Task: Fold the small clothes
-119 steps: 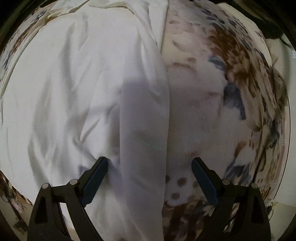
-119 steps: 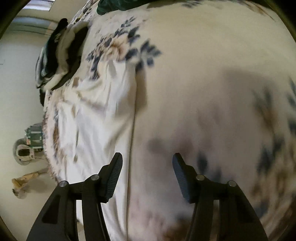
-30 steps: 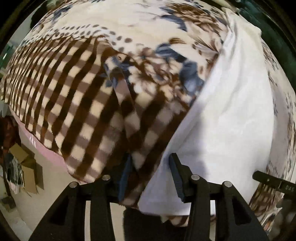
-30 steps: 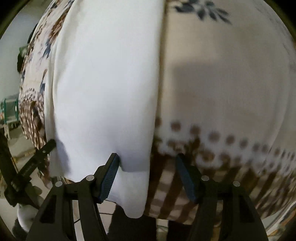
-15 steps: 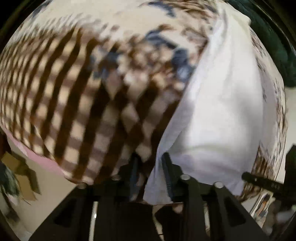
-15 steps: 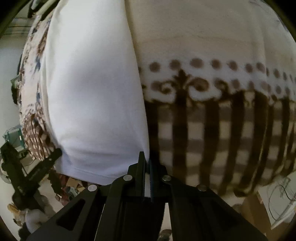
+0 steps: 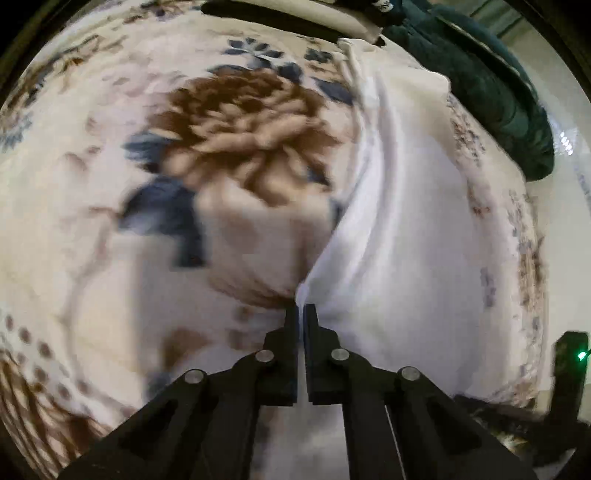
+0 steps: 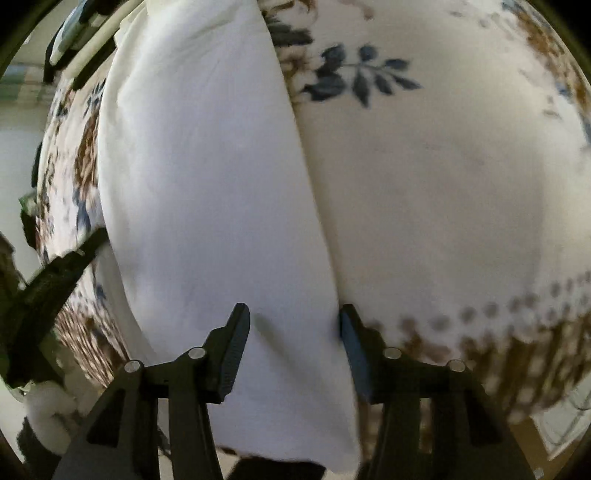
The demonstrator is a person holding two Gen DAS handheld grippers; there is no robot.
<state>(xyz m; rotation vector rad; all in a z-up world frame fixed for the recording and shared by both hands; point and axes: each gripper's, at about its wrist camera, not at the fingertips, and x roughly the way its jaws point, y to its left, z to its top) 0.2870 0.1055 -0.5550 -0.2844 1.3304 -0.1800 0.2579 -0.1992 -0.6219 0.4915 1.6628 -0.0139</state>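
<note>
A white garment (image 7: 402,236) lies lengthwise on a floral fleece blanket (image 7: 229,140). My left gripper (image 7: 300,308) is shut on the garment's near left corner and holds it lifted above the blanket. In the right wrist view the garment (image 8: 207,192) is a long smooth white strip on the blanket (image 8: 443,192). My right gripper (image 8: 293,319) is open, its fingers either side of the garment's near right edge, which lies flat between them. The left gripper shows as a dark shape at the left (image 8: 55,273).
A dark green blanket (image 7: 491,85) is bunched at the far right of the bed. A black-and-white item (image 8: 81,33) lies beyond the garment's far end. The blanket's brown checked border (image 8: 517,354) hangs over the near edge. The right gripper's body (image 7: 569,365) shows a green light.
My left gripper closed on the garment's corner and lifted it toward the far end. My right gripper, shut on the near right edge half a second ago, has opened.
</note>
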